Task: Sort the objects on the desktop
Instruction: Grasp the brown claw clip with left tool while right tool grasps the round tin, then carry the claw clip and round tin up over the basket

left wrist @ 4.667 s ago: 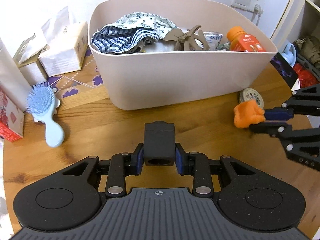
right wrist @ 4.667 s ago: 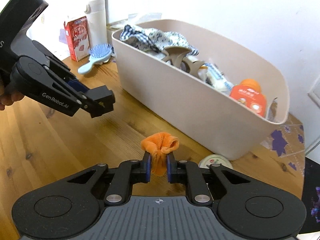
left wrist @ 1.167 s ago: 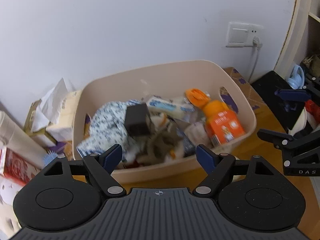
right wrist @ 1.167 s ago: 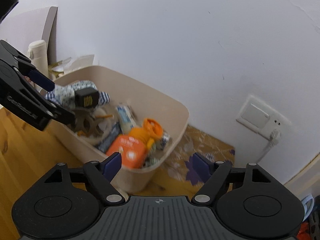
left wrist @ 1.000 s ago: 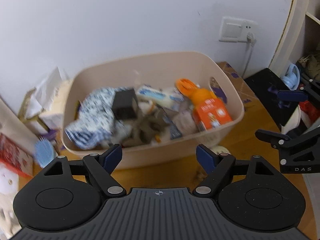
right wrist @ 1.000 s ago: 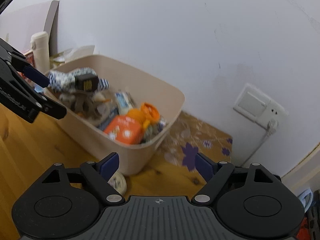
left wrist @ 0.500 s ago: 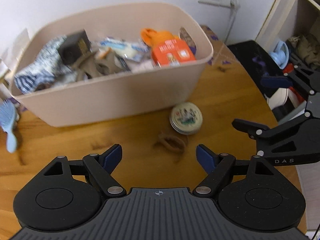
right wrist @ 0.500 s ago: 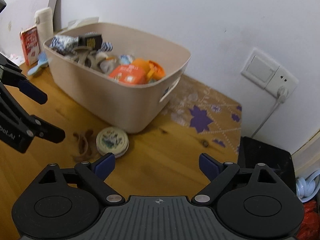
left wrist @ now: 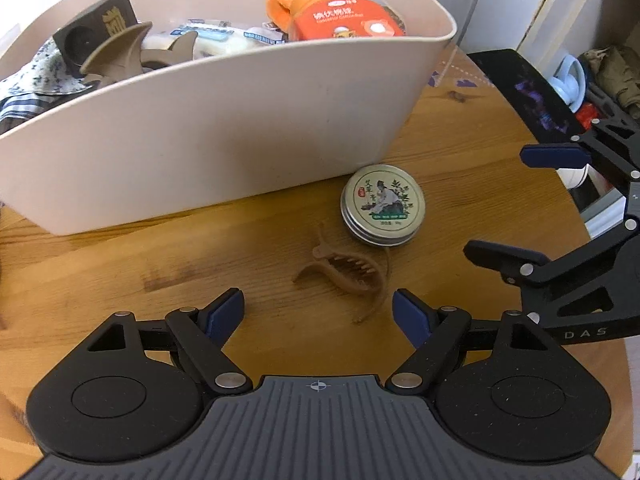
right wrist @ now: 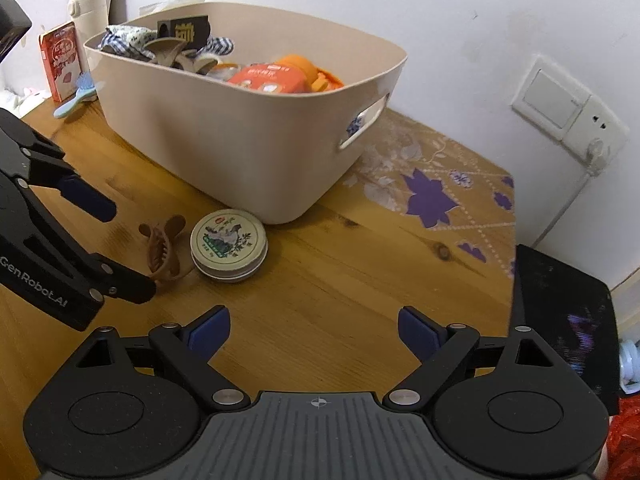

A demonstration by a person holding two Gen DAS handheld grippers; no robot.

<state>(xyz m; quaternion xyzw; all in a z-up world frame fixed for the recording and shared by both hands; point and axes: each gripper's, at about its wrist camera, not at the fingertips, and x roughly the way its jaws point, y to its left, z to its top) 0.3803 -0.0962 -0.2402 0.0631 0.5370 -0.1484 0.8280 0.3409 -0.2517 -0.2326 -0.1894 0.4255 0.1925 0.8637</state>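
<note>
A brown claw hair clip (left wrist: 345, 271) (right wrist: 162, 250) lies on the wooden table (left wrist: 120, 272), just ahead of my open left gripper (left wrist: 318, 310). Beside it sits a round tin (left wrist: 382, 204) (right wrist: 229, 243) with a green label. Behind both stands the beige bin (left wrist: 208, 120) (right wrist: 224, 132), filled with cloth, an orange bottle (left wrist: 340, 20), a black box (left wrist: 96, 30) and other items. My right gripper (right wrist: 314, 328) hangs open over bare wood to the right of the tin, with nothing between its fingers. The left gripper (right wrist: 90, 242) reaches in from the left of the right wrist view.
A blue hairbrush (right wrist: 78, 94), a red carton (right wrist: 60, 60) and a white flask (right wrist: 90, 12) stand left of the bin. A floral mat (right wrist: 432, 192) covers the table's far right corner. A black pad (right wrist: 560, 312) lies beyond the table edge, and a wall socket (right wrist: 568, 120) with a cable is above.
Both grippers have come down from above the bin toward the table. The black box and orange cloth held earlier now lie in the bin. Clip and tin have come into close view.
</note>
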